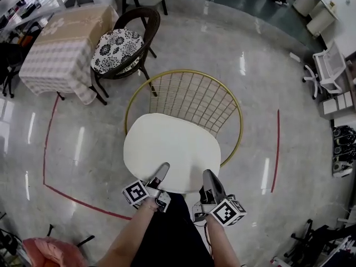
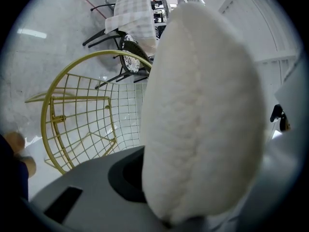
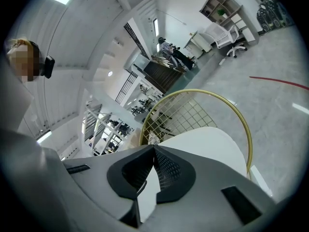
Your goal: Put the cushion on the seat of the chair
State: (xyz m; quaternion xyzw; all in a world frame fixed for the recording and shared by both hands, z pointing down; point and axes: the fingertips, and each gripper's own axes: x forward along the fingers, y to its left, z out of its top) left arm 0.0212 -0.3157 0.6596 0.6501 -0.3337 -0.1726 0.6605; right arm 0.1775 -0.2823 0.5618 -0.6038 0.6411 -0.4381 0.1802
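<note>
A white oval cushion [image 1: 171,146] hangs flat over the seat of a gold wire chair [image 1: 192,95]; whether it touches the seat I cannot tell. My left gripper [image 1: 161,173] is shut on the cushion's near edge, left of centre. My right gripper [image 1: 209,178] is shut on the same edge further right. In the left gripper view the fluffy cushion [image 2: 203,110] fills the frame, pinched at the left gripper [image 2: 166,214], with the chair [image 2: 82,115] behind. In the right gripper view the right gripper [image 3: 153,170] clamps a thin fold of the cushion [image 3: 205,144] before the chair's back [image 3: 193,111].
A dark wooden chair with a black-and-white patterned cushion [image 1: 118,49] stands at the back left beside a table under a checked cloth [image 1: 58,52]. Red tape lines [image 1: 276,149] mark the glossy floor. White office chairs [image 1: 328,65] stand at the right. A pink seat [image 1: 47,252] is at the bottom left.
</note>
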